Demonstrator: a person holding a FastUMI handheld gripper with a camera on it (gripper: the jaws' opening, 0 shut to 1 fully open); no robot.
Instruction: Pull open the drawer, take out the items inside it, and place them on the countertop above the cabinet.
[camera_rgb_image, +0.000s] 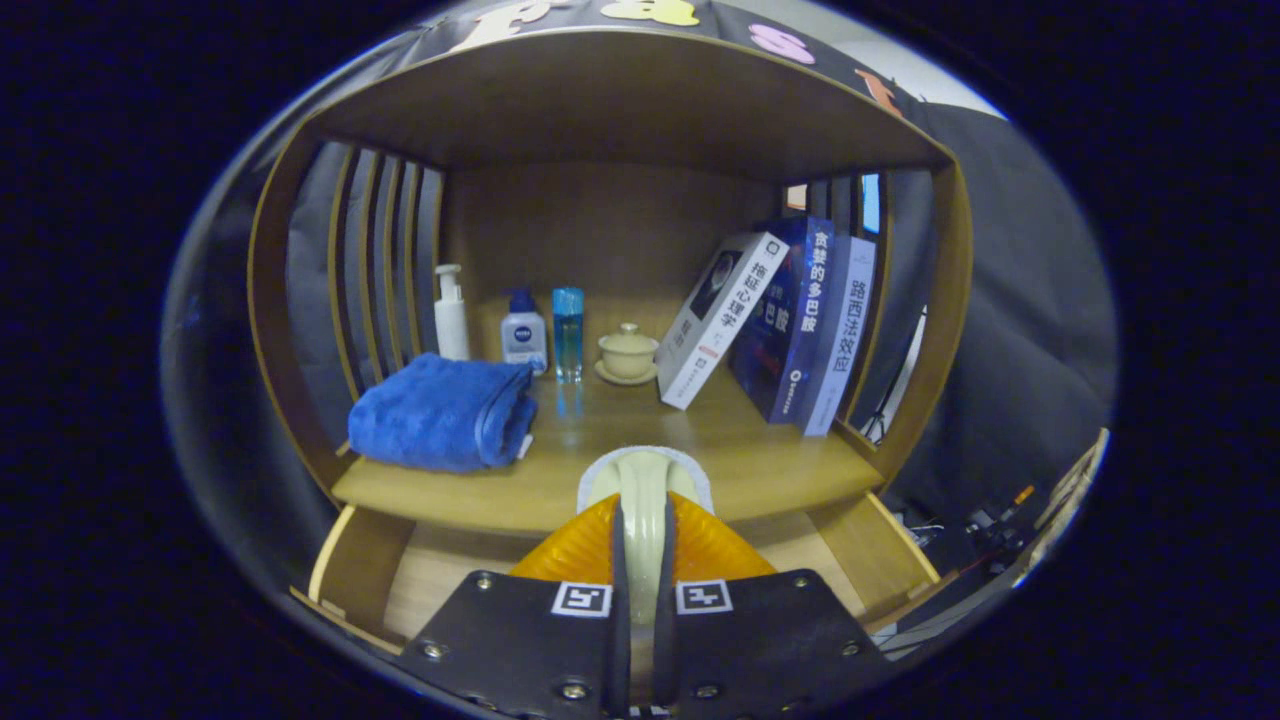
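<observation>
My gripper (642, 520) is shut on a cream-coloured, brush-like item (641, 472) with a white fuzzy rim, pinched upright between both fingers. The item's top rises just over the front edge of the wooden countertop (770, 465). Below the countertop the drawer (355, 565) stands pulled open. Its light wooden floor shows on either side of my fingers, and the part under them is hidden.
On the countertop, a folded blue towel (440, 412) lies at the left. Behind it stand a white pump bottle (451, 315), a small white bottle (523, 340), a blue bottle (568, 333) and a lidded cup (628, 355). Leaning books (785, 320) fill the right. A wooden top overhangs.
</observation>
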